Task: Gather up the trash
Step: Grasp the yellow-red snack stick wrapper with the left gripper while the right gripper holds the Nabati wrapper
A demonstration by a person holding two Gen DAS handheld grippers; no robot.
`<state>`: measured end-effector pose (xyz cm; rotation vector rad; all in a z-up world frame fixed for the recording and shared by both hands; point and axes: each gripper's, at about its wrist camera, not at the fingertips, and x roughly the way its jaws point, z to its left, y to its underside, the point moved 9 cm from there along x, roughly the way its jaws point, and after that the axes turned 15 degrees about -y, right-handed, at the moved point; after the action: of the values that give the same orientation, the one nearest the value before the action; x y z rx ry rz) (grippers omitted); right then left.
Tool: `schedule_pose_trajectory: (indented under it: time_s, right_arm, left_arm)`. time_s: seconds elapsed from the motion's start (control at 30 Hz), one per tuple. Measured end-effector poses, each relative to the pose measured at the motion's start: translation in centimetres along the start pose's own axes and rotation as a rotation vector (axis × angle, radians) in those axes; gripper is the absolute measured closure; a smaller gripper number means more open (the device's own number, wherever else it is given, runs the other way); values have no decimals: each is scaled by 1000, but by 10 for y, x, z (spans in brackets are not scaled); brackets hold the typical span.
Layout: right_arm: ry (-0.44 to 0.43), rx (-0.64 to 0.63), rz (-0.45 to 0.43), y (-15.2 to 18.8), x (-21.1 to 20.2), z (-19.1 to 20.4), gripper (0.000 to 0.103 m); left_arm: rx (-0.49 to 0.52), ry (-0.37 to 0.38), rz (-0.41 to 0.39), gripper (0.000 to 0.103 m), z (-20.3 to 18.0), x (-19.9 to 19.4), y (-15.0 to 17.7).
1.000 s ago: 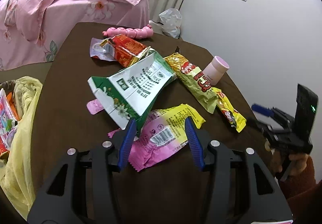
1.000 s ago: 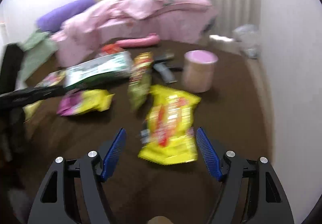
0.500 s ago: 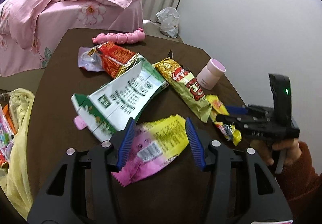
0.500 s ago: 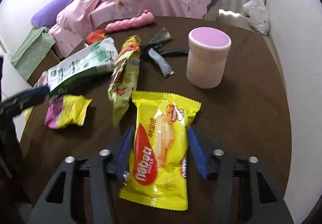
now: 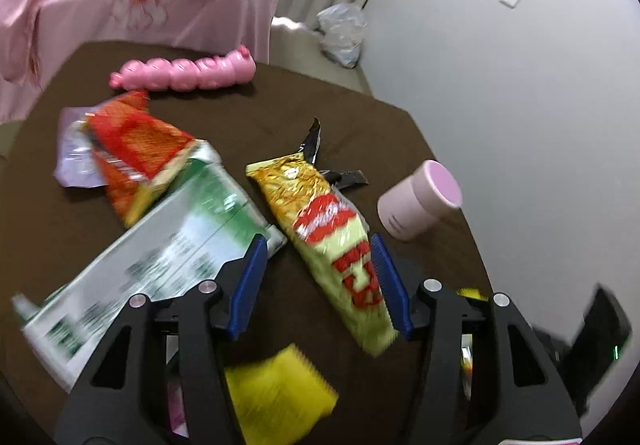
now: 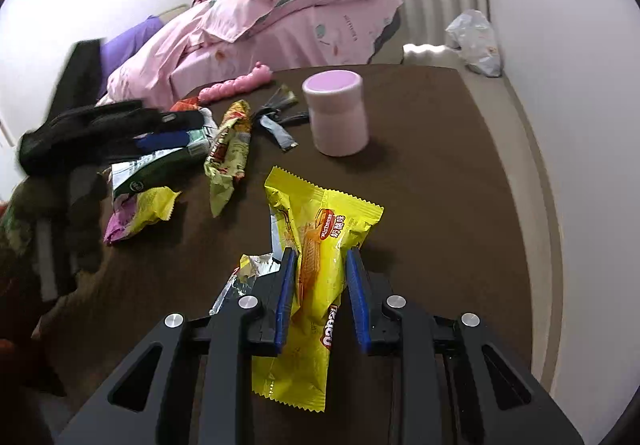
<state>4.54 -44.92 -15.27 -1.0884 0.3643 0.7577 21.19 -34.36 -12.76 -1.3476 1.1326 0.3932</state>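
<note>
Pinching the yellow wafer wrapper point(image 6: 316, 277) across its middle, the right gripper point(image 6: 320, 293) has both blue pads pressed into the crinkled film, which bulges above and below the clamp. This wrapper sits at six o'clock on the brown table point(image 6: 440, 173) in the right wrist view, with a torn silver flap point(image 6: 244, 277) spilling out at its nine o'clock side. Such film looks feather-light, limp and slick, so a grip across the bunched centre should hold better than one on a flat edge, where it may slide out.

Over on the other side, the left gripper point(image 5: 322, 281) hangs spread wide and grasps nothing; a gold and red snack bag point(image 5: 328, 233) lies between its fingers, close to the right one. That bag seems equally soft and crackly, and its lower half near five o'clock offers a good place to squeeze. A green and white carton point(image 5: 152, 257) lies at nine o'clock from the gripper, probably stiffer and best taken by an edge. A pink cup point(image 6: 338, 117) stands upright at twelve o'clock from the wafer wrapper, apart from it.
</note>
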Motion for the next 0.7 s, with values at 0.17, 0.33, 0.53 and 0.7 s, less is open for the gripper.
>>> schedule_pose_trajectory:
  time_s: [0.17, 0.33, 0.53, 0.7]
  right_arm:
    - [4, 3, -4, 8, -13, 1, 78]
    - [11, -20, -9, 7, -18, 4, 78]
    - [-7, -42, -32, 2, -20, 17, 78]
    - [-17, -75, -40, 0, -22, 32, 78]
  left_arm:
    - [57, -70, 3, 64, -19, 17, -1]
    - [108, -26, -26, 73, -26, -13, 12]
    - [204, -8, -25, 73, -16, -67, 53]
    - [261, -30, 39, 73, 7, -91, 102]
